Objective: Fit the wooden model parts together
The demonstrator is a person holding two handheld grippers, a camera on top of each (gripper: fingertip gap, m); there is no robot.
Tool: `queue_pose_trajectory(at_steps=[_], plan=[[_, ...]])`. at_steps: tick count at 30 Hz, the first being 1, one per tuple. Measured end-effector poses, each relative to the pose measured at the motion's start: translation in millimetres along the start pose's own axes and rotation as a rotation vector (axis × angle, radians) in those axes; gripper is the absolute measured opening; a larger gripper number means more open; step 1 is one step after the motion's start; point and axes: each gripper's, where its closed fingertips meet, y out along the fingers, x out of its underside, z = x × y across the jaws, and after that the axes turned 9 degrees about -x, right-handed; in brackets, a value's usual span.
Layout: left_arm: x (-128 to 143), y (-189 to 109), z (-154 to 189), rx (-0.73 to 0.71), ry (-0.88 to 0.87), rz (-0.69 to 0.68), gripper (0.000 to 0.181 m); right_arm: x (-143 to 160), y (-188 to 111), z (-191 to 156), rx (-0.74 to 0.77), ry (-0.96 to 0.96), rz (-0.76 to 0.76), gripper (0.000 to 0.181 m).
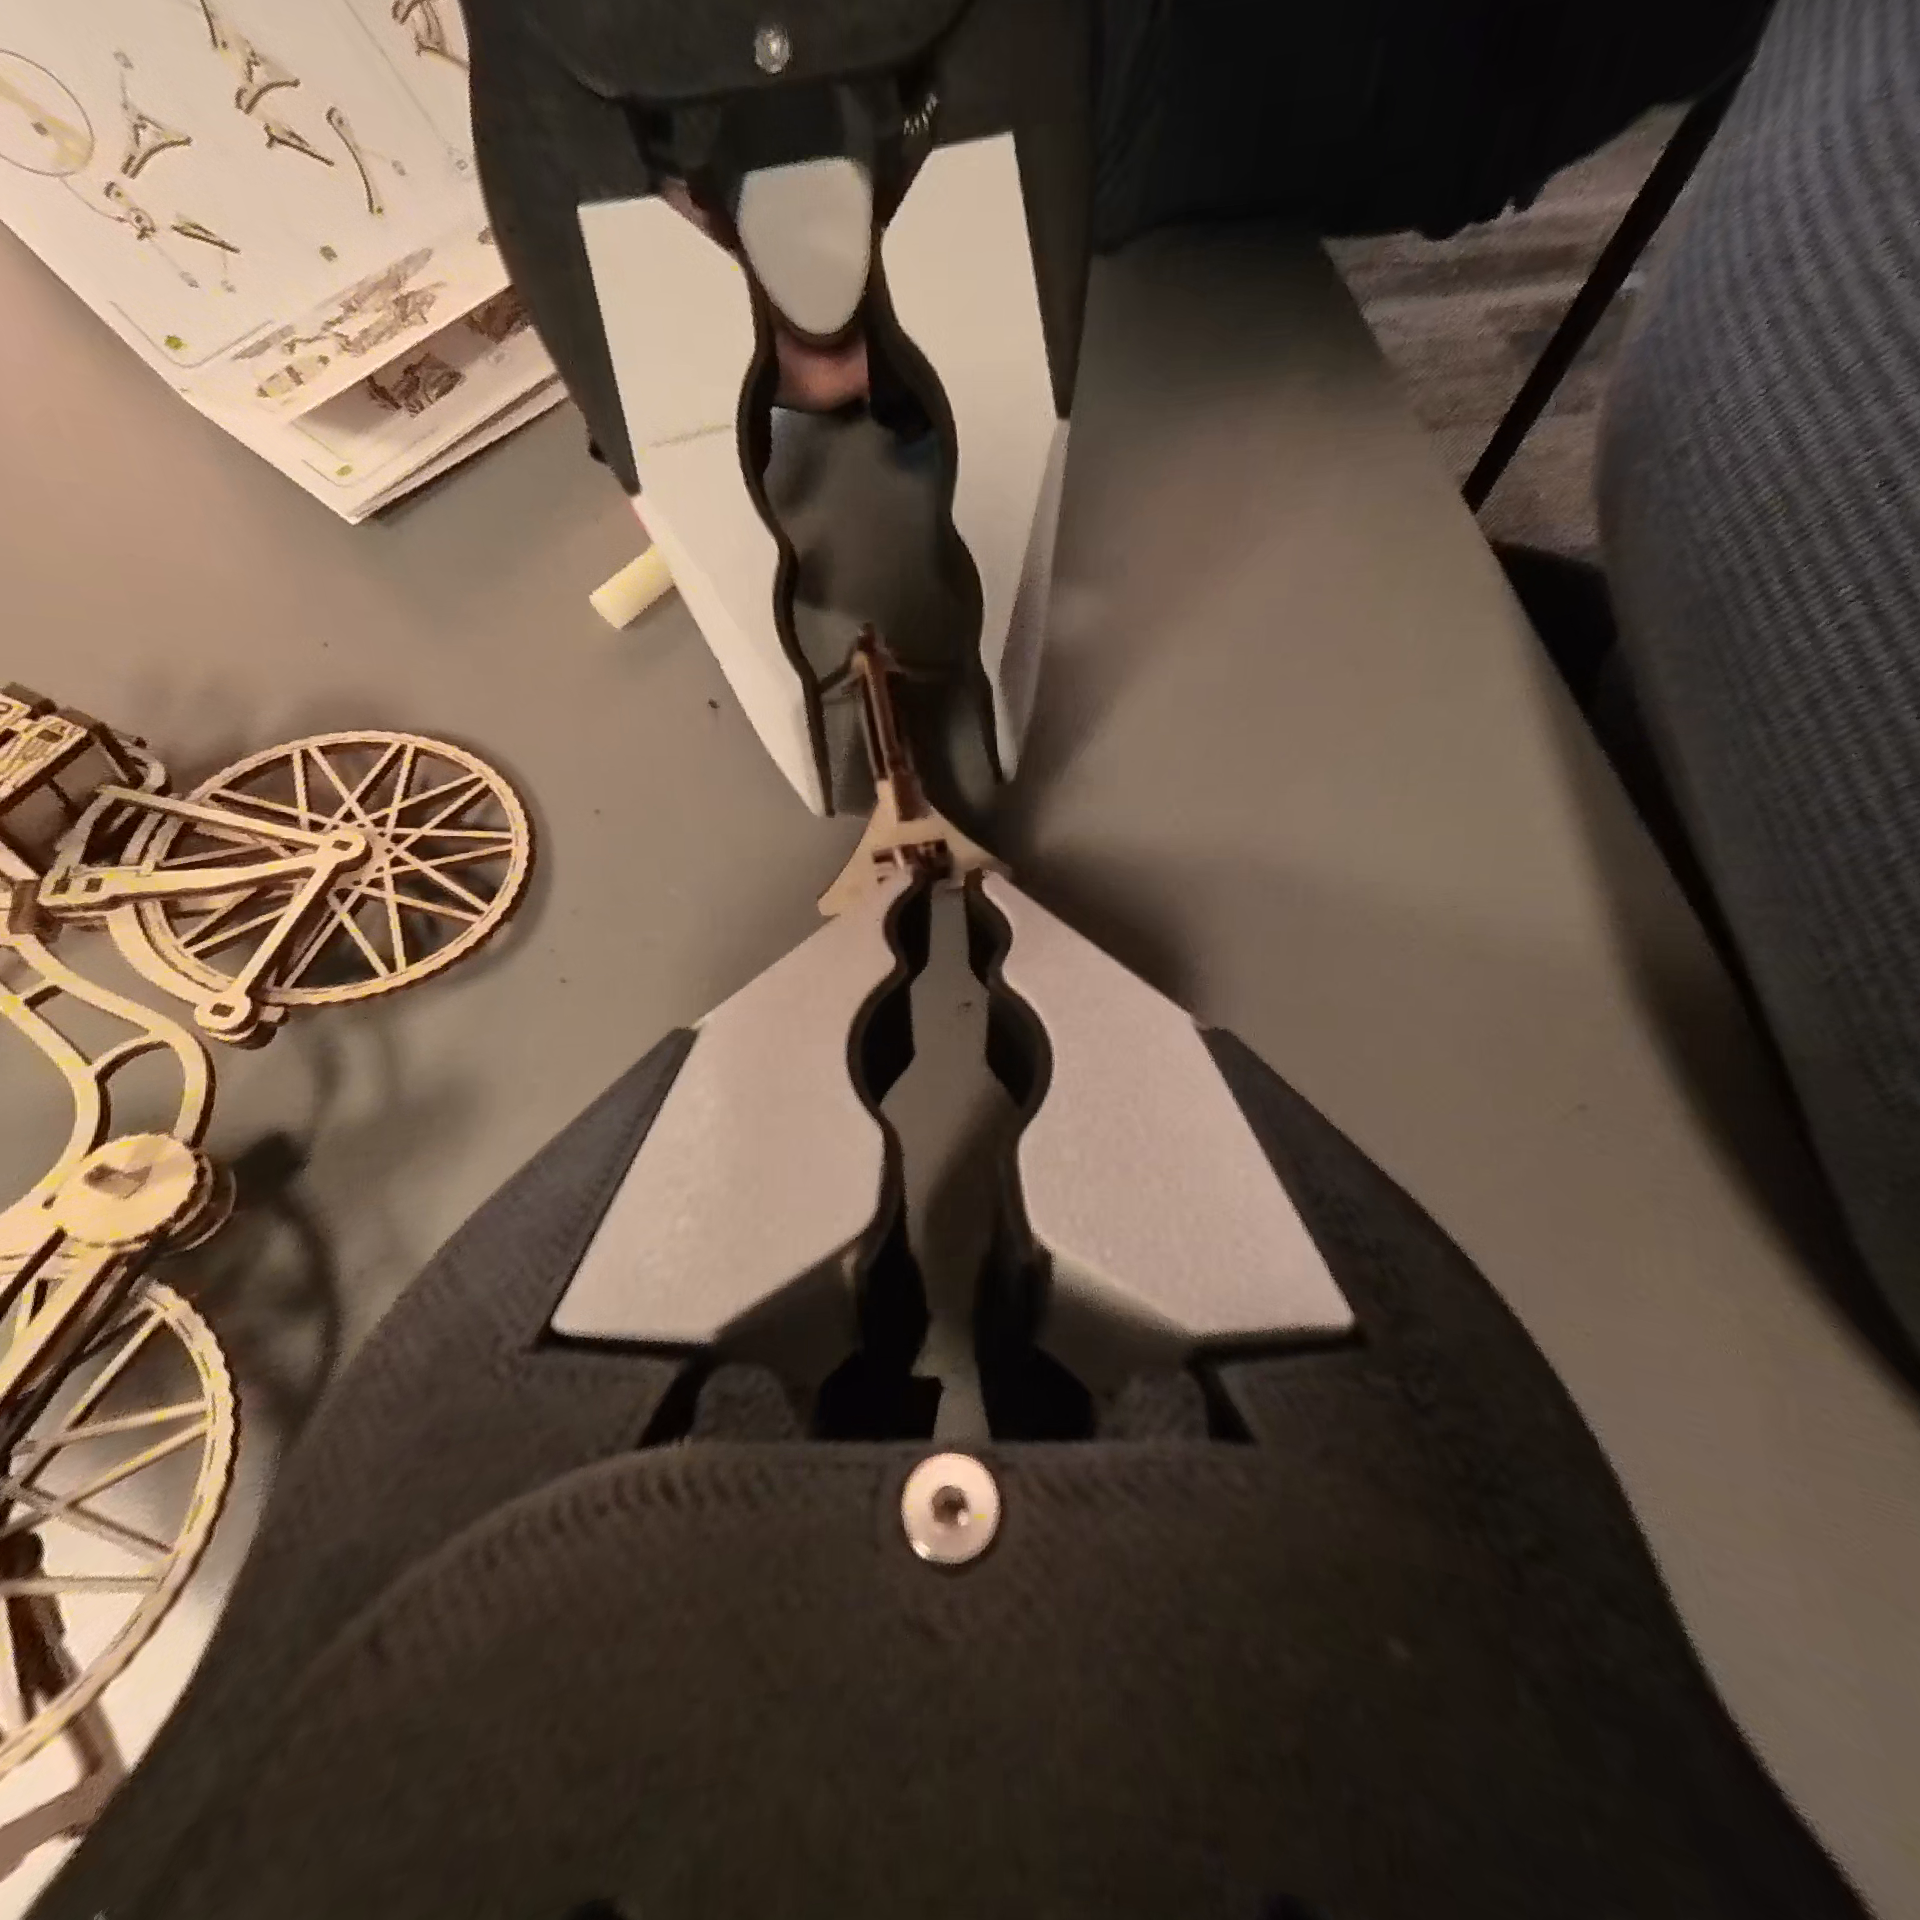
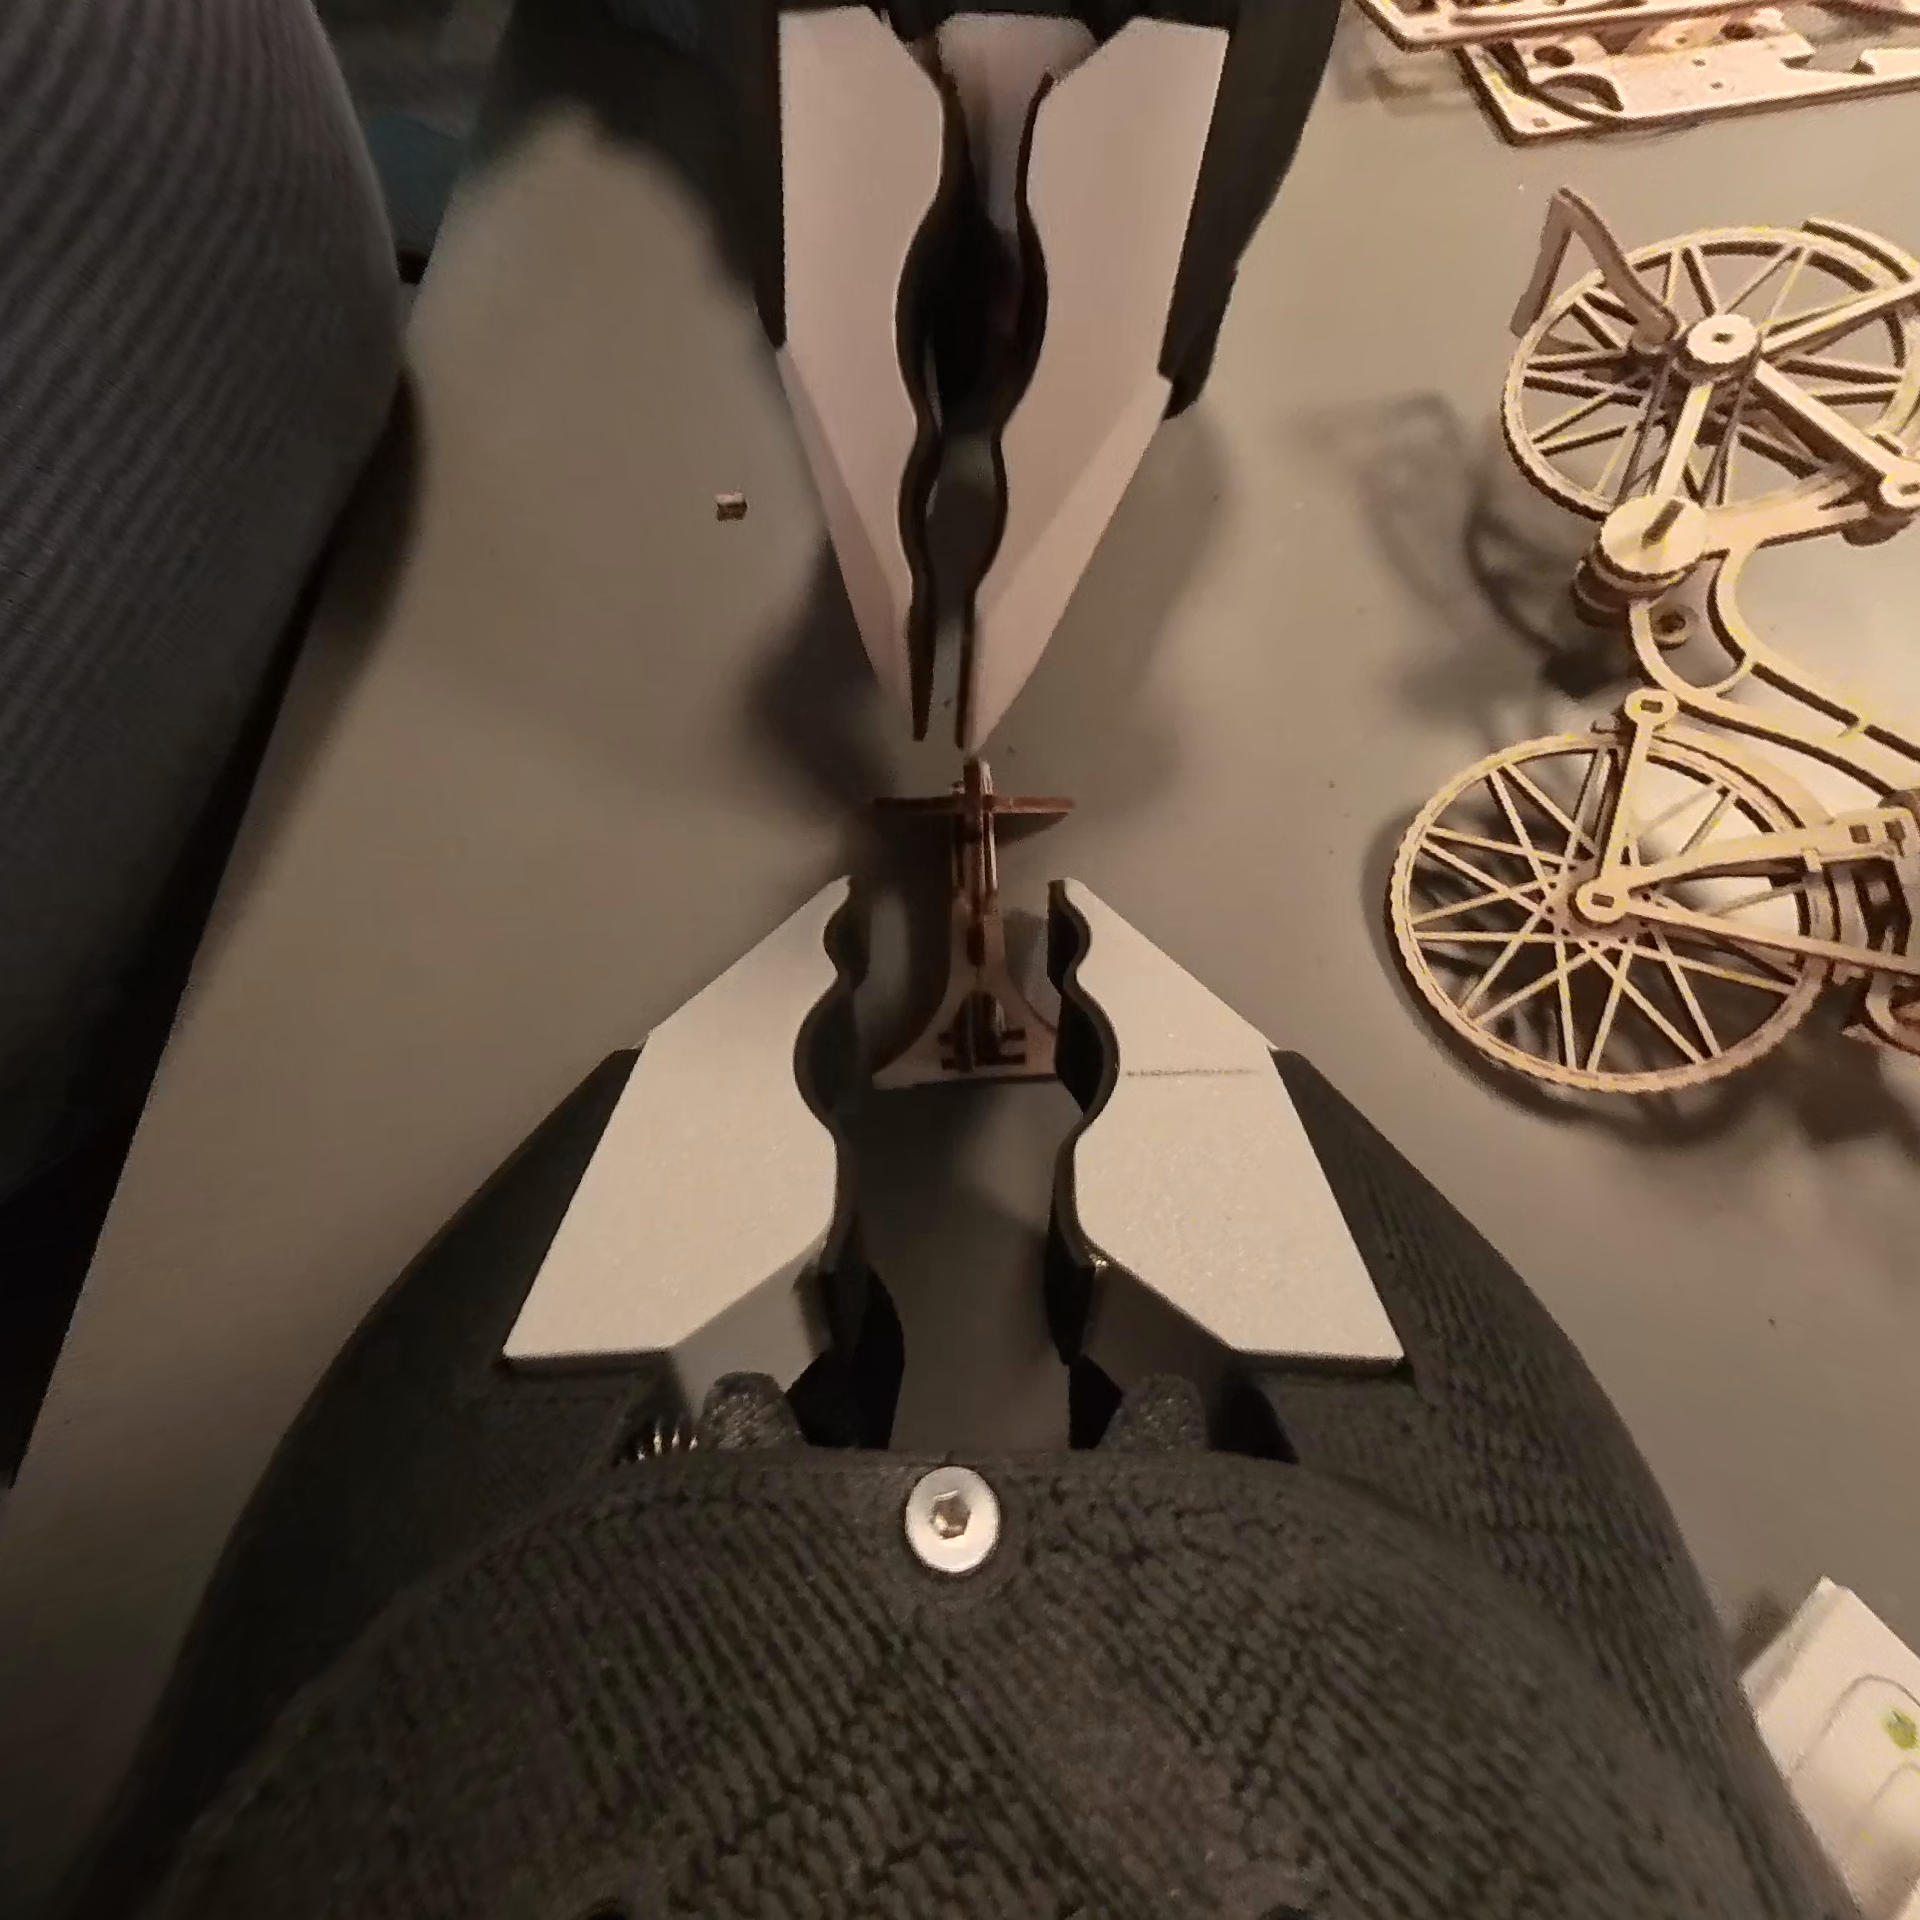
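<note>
A small wooden part point(image 2: 975, 935) with a flared base and a crossbar at its far end lies between my right gripper's point(image 2: 951, 894) fingers, which are shut on its wide base and hold it above the grey table point(image 2: 1247, 623). My left gripper point(image 2: 940, 738) faces it from the far side, with its jaws almost together and its tips just off the part's crossbar end. In the left wrist view, my left gripper point(image 1: 940, 883) is at the crossbar of the part point(image 1: 894, 831). The right gripper point(image 1: 909, 790) holds the part from the opposite side.
An assembled wooden bicycle model point(image 2: 1662, 831) lies on the table, also in the left wrist view point(image 1: 312, 883). An instruction booklet point(image 1: 260, 208), a cream peg point(image 1: 629, 592), cut-out wooden sheets point(image 2: 1662, 62) and a small wood chip point(image 2: 730, 507) lie around. Striped fabric seating point(image 1: 1766, 520) borders the table edge. Left and right tips are no more than a few centimetres apart.
</note>
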Motion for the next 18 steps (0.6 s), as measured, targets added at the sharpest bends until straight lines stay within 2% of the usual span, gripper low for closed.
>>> queue_pose_trajectory(at_steps=[6, 18], plan=[[-2.8, -1.2, -6.9, -0.040, -0.012, 0.024, 0.011, -3.6, 1.7, 1.7, -0.016, 0.018, 0.015, 0.028], [3.4, 4.0, -4.9, -0.023, 0.003, -0.027, 0.005, -8.7, 1.7, -0.2, -0.039, 0.030, 0.046, 0.021]])
